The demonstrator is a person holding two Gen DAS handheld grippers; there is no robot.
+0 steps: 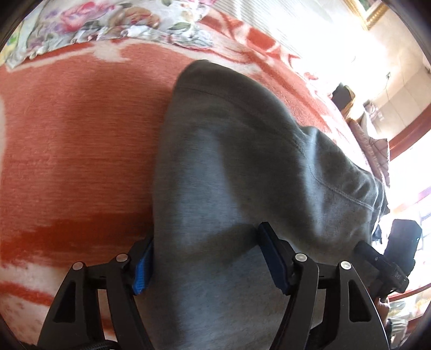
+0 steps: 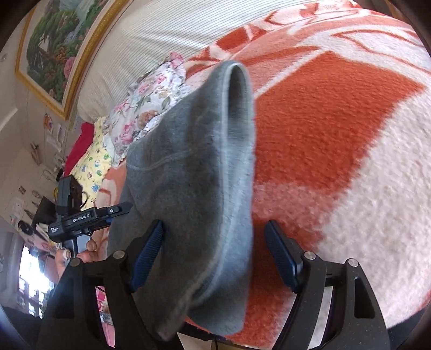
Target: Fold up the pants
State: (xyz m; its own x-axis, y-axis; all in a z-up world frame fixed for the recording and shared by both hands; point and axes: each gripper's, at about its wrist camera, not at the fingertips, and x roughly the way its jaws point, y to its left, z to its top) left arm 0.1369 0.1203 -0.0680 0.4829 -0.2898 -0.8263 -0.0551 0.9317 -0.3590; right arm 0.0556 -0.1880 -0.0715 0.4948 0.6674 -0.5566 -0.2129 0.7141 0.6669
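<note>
The grey sweatpants (image 1: 237, 167) lie on the orange and white blanket (image 1: 75, 140). In the left wrist view the grey cloth fills the wide gap between my left gripper's (image 1: 207, 261) blue-padded fingers (image 1: 142, 269), which stand open. In the right wrist view a doubled part of the pants (image 2: 194, 172) with a rounded fold at its far end drapes between my right gripper's (image 2: 215, 255) fingers (image 2: 280, 255), which also stand wide apart, the cloth resting against the left pad. The left gripper (image 2: 80, 218) shows at the left of the right wrist view, held in a hand.
Floral bedding (image 1: 113, 24) lies at the far side of the blanket; it also shows in the right wrist view (image 2: 150, 102). A framed painting (image 2: 54, 45) hangs on the wall. Furniture and clutter (image 1: 371, 134) stand beyond the bed's right edge.
</note>
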